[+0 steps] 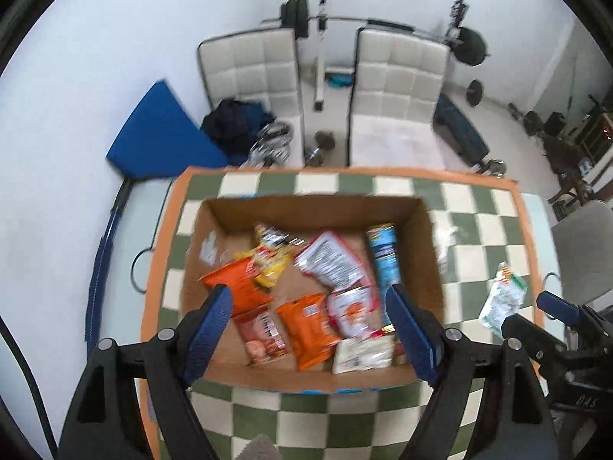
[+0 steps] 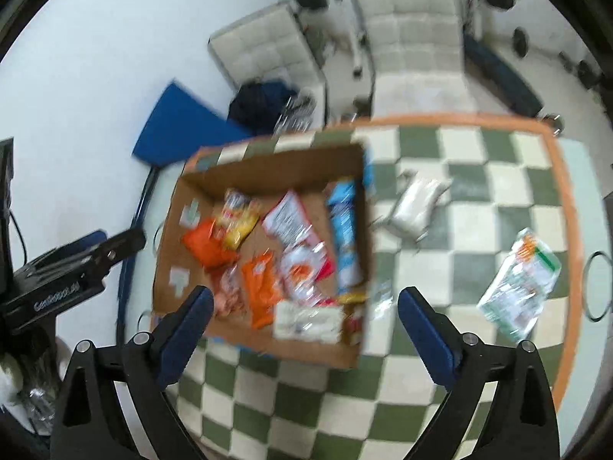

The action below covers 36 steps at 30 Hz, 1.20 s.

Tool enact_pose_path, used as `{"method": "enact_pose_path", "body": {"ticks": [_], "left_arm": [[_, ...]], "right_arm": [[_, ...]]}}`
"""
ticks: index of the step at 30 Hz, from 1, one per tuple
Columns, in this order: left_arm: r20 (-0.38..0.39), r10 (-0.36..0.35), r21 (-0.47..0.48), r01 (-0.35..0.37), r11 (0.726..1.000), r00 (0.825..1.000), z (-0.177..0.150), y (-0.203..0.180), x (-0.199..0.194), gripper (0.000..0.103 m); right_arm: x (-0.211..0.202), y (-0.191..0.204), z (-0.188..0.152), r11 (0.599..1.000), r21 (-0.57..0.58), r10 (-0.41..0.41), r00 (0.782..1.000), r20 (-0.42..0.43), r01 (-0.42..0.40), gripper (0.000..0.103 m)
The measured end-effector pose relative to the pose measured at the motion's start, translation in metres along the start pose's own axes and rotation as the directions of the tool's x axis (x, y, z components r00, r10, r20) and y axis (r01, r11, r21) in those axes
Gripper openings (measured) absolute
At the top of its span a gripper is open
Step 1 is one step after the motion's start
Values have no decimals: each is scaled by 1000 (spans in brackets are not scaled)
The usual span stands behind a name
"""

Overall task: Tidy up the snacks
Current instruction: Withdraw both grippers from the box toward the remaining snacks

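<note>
An open cardboard box (image 1: pixel 314 207) (image 2: pixel 268 168) sits on a green-and-white checked tablecloth (image 1: pixel 268 421). Inside it lie several snacks: orange bags (image 1: pixel 306 329), a yellow bag (image 1: pixel 270 264), a white-and-red packet (image 1: pixel 329 260), a blue tube (image 1: pixel 387 260) (image 2: pixel 345 237) and a white packet (image 1: pixel 364 352). My left gripper (image 1: pixel 308 295) hangs open above the box's near half with nothing between its fingers. My right gripper (image 2: pixel 305 295) is wide open and empty over the box's near right corner. A green-and-white bag (image 1: pixel 502 299) (image 2: pixel 521 283) and a white packet (image 2: pixel 417 203) lie on the cloth right of the box.
The cloth has an orange border (image 2: pixel 567 199). Beyond the table stand two white padded chairs (image 1: pixel 249 69) (image 1: pixel 398 76), a blue mat (image 1: pixel 161 130), dark clothes, dumbbells and a barbell rack. A grey chair (image 1: pixel 586 245) stands at the right.
</note>
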<state>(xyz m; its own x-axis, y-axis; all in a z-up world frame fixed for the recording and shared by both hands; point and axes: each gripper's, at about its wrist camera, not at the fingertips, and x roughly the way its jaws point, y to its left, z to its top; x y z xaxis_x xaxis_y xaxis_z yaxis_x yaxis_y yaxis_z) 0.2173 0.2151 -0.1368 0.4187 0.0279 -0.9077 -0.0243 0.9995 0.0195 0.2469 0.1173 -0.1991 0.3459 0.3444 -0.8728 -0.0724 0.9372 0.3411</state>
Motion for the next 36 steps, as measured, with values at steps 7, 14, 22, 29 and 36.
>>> {"method": "enact_pose_path", "body": {"ticks": [7, 14, 22, 29, 36], "left_arm": [[-33, -42, 62, 44, 997, 999, 25, -80, 3, 81], [-195, -17, 240, 65, 969, 981, 58, -186, 72, 81], [-381, 137, 418, 38, 907, 914, 74, -259, 184, 81], [-472, 274, 514, 9, 858, 838, 76, -279, 261, 81], [-490, 370, 601, -1, 799, 789, 70, -298, 301, 81]], "right_arm": [[-43, -92, -2, 993, 120, -19, 999, 37, 14, 100], [-35, -195, -17, 947, 306, -72, 994, -81, 93, 96], [11, -272, -25, 878, 460, -56, 982, -182, 135, 95], [45, -291, -11, 871, 471, -37, 973, -226, 143, 95], [61, -307, -3, 859, 492, -19, 969, -247, 142, 96]]}}
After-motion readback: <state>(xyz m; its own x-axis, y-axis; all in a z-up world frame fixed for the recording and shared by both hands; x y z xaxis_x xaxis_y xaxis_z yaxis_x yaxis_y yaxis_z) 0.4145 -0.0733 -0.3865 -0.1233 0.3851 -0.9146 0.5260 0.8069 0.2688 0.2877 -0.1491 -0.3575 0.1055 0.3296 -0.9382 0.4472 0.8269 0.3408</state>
